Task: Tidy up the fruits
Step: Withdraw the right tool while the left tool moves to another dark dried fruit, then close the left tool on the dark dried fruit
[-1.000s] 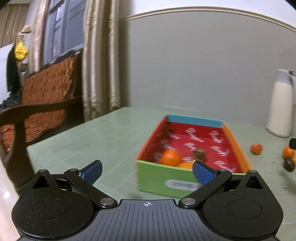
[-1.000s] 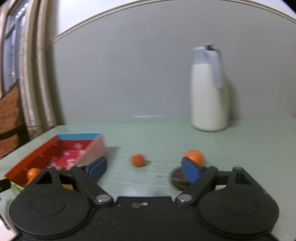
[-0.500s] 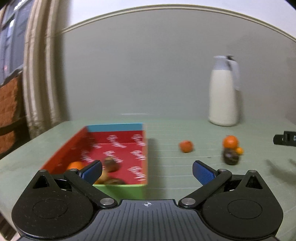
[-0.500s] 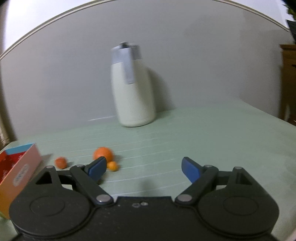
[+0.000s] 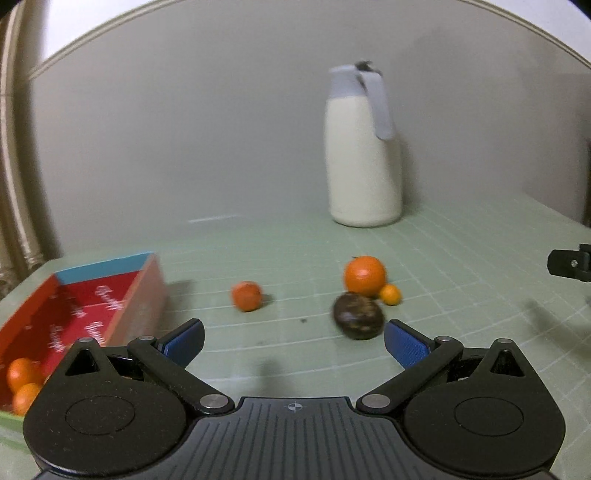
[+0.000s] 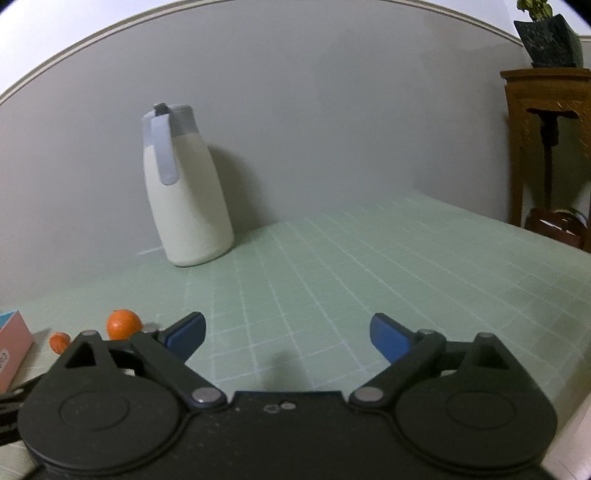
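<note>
A: Left wrist view first. The left gripper (image 5: pixel 293 341) hangs over the green table (image 5: pixel 461 266), jaws spread wide with nothing between the blue pads. Just beyond its right pad lies a dark brown fruit (image 5: pixel 358 315). Behind that, touching or nearly so, sits a big orange (image 5: pixel 364 276) with a tiny orange fruit (image 5: pixel 390 294) at its right side.

B: And the lone one?

A: A small orange (image 5: pixel 246 295) sits apart, left of that cluster, between it and the box (image 5: pixel 142 291). The box is at the near left, red inside, with a blue far wall. Two or three oranges in the box (image 5: pixel 23 380) lie at its near end (partly hidden by the gripper body).

B: Right wrist view shows what?

A: Much less fruit. The right gripper (image 6: pixel 288 336) is also empty; its jaws have just been opening and now stand wide over bare table. The big orange (image 6: pixel 123 324) and the small orange (image 6: pixel 60 341) peek out above its left arm, and only a pink corner of the box (image 6: pixel 13 345) shows at the left edge. The dark fruit and the box's inside are not seen here.

B: Anything only this view has?

A: A wooden stand (image 6: pixel 546 122) with a potted plant (image 6: pixel 546 35) at the far right. Both views show the white jug (image 6: pixel 186 188) upright by the wall. The left view also catches a black piece of the other gripper (image 5: pixel 570 262) at its right edge.
</note>
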`<state>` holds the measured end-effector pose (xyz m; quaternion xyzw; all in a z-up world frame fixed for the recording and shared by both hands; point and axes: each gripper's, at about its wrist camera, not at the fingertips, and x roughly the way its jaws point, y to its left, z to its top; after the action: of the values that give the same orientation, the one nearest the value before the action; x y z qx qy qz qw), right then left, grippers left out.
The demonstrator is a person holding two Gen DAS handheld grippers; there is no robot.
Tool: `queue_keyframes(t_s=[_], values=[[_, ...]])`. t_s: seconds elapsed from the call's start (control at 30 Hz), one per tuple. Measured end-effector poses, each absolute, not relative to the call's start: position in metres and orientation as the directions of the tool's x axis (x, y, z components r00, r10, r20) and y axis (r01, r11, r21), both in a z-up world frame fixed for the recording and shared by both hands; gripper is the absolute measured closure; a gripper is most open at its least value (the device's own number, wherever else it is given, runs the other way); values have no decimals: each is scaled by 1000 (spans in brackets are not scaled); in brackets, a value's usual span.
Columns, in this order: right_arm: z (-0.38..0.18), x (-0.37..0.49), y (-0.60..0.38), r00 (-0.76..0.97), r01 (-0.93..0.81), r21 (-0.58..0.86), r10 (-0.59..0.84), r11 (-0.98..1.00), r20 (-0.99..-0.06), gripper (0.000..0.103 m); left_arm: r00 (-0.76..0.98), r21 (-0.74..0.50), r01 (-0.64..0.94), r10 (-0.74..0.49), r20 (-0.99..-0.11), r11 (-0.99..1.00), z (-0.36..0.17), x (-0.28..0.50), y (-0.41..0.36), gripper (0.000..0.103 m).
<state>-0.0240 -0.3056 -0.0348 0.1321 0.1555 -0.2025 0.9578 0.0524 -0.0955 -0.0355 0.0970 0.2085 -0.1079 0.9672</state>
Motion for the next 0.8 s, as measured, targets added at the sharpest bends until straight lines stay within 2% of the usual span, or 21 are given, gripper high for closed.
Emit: queue_keyframes(t_s=[0.37, 0.5, 0.63, 0.8], values=[[-40, -41, -346, 828, 528, 222, -440, 820, -347, 7, 852, 120, 293, -202, -483, 949, -43, 85, -133, 2], [-41, -45, -353, 823, 540, 238, -447, 807, -352, 7, 817, 107, 331, -228, -530, 938, -48, 96, -145, 30], [-41, -45, -355, 823, 540, 245, -445, 805, -353, 7, 789, 57, 330, -242, -565, 942, -49, 106, -142, 36], [-40, -49, -354, 828, 533, 250, -437, 808, -351, 7, 768, 20, 325, -252, -589, 945, -52, 114, -140, 59]])
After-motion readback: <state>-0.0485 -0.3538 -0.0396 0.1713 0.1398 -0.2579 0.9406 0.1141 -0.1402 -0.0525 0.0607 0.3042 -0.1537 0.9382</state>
